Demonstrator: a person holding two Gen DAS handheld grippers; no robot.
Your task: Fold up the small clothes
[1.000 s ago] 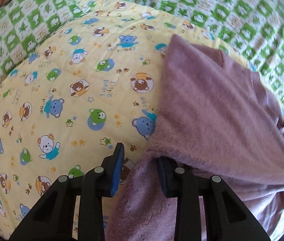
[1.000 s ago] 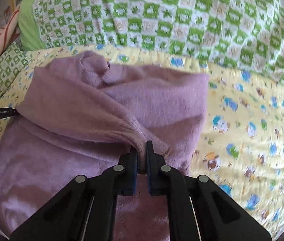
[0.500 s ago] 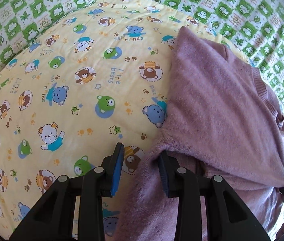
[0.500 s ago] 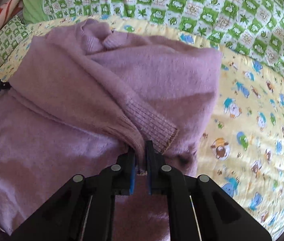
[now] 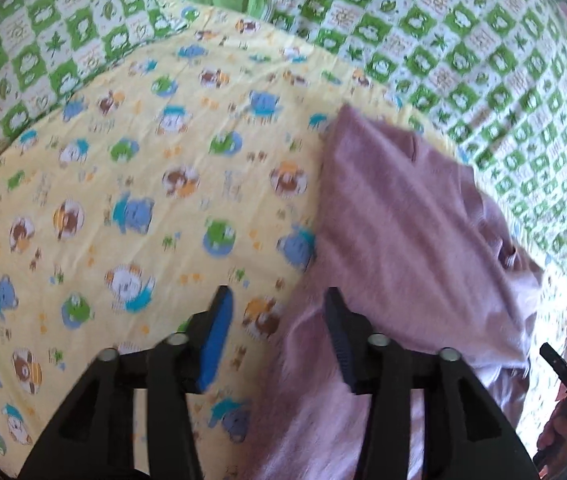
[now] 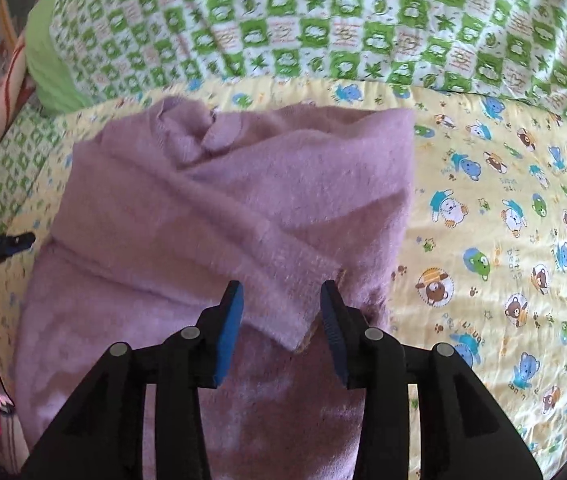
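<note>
Covering bear-print sheet (image 6: 503, 200), fuzzy mauve sweater (image 6: 243, 200)

Right gripper (image 6: 279, 316) jaws, previously clamped on the fuzzy mauve knitted sweater's ribbed cuff (image 6: 315, 284), are opening; left gripper (image 5: 277, 336) jaws are opening wider.

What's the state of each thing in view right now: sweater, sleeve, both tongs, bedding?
purple sweater: lying on the bed, partly folded, not held.
sleeve: laid diagonally across the body, cuff between the right pads, untouched.
right tongs: jaws opening, gripping nothing.
left tongs: jaws opening, at the sweater's edge, gripping nothing.
yellow bear-print quilt: spread flat under the sweater.
green checked blanket: bunched behind the quilt.
</note>
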